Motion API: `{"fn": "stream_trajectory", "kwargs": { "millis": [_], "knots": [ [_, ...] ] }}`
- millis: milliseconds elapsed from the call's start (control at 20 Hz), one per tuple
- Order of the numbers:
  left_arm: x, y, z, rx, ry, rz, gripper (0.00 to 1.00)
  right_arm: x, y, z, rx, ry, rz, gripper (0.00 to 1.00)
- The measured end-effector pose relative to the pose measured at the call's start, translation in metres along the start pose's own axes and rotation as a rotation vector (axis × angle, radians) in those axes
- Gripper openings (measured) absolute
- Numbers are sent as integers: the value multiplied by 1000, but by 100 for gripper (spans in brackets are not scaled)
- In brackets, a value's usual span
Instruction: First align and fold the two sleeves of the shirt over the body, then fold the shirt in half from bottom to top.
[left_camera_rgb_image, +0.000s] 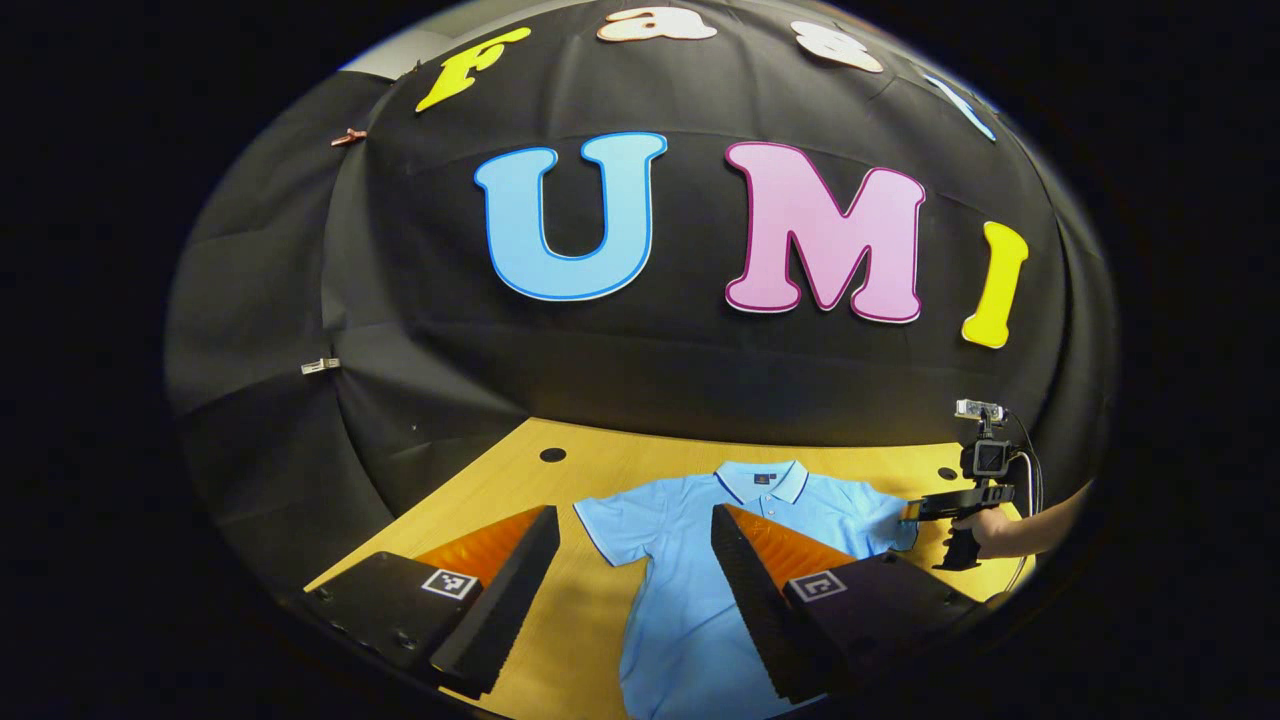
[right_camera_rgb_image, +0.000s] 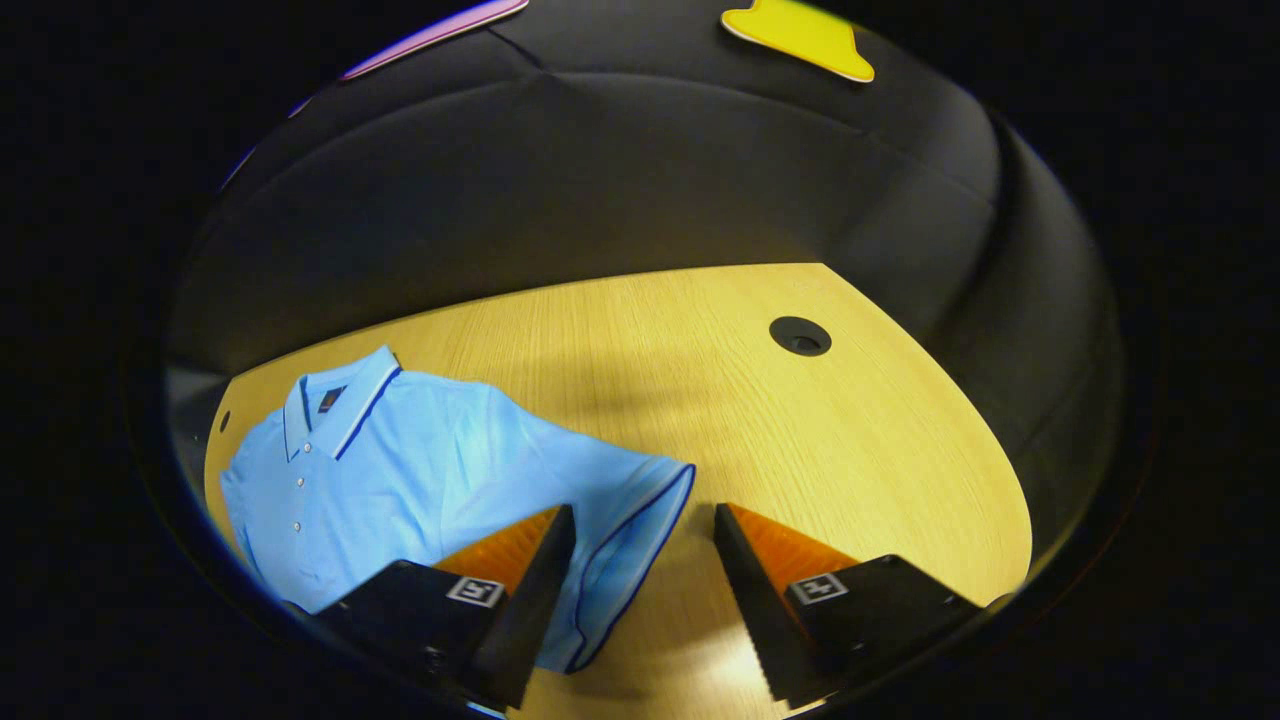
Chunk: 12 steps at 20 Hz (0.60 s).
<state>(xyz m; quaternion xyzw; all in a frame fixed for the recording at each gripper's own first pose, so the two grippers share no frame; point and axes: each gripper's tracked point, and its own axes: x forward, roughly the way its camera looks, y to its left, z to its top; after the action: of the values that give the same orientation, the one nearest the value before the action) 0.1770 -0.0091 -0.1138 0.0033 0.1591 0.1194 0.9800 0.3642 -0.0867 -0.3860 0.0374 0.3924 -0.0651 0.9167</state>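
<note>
A light blue polo shirt (left_camera_rgb_image: 690, 600) lies flat, front up, on the wooden table (left_camera_rgb_image: 570, 620), its collar (left_camera_rgb_image: 760, 480) toward the back wall. In the left gripper view my left gripper (left_camera_rgb_image: 632, 515) is open, and one short sleeve (left_camera_rgb_image: 610, 525) lies between its fingers. A hand (left_camera_rgb_image: 990, 530) holds my right gripper (left_camera_rgb_image: 912, 510) at the shirt's other sleeve. In the right gripper view my right gripper (right_camera_rgb_image: 645, 515) is open, and that sleeve's dark-trimmed cuff (right_camera_rgb_image: 640, 540) lies between its fingers. The shirt's body (right_camera_rgb_image: 400, 460) spreads out to the left of it.
Round cable holes (left_camera_rgb_image: 552, 455) (left_camera_rgb_image: 947, 473) sit in the table near the back edge; one hole (right_camera_rgb_image: 800, 335) shows beyond the right gripper. Bare wood (right_camera_rgb_image: 850, 450) stretches to the right of the cuff. Black cloth walls close in the table's far sides.
</note>
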Motion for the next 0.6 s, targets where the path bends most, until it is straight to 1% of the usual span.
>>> {"fn": "stream_trajectory", "kwargs": {
  "millis": [50, 100, 150, 200, 250, 300, 350, 450, 600],
  "knots": [
    [0, 1, -1, -2, 0, 1, 97, 2, 2, 2, 2, -3, 6, 65],
    [0, 1, -3, -4, 2, 1, 97, 1, 4, 1, 1, 2, 5, 51],
    [-1, 2, -3, -5, 4, 2, 97, 1, 6, 3, 0, 3, 10, 31],
    [-2, 3, -5, -5, 6, 5, 97, 1, 6, 2, 4, 6, 2, 33],
    [-2, 5, -6, -8, 8, 8, 97, 1, 8, 5, 5, 9, 0, 11],
    [-1, 5, -7, -11, 10, 9, 97, -1, 11, 3, 0, 17, 2, 11],
    [-2, 4, -7, -13, 10, 9, 97, 1, 13, 4, -7, 21, 8, 7],
    [-2, 5, -9, -10, 5, 8, 97, -1, 16, 6, -18, 20, 18, 7],
    [-4, 6, -14, -17, 3, 1, 97, -10, 25, 21, -47, -15, 32, 7]
  ]
}}
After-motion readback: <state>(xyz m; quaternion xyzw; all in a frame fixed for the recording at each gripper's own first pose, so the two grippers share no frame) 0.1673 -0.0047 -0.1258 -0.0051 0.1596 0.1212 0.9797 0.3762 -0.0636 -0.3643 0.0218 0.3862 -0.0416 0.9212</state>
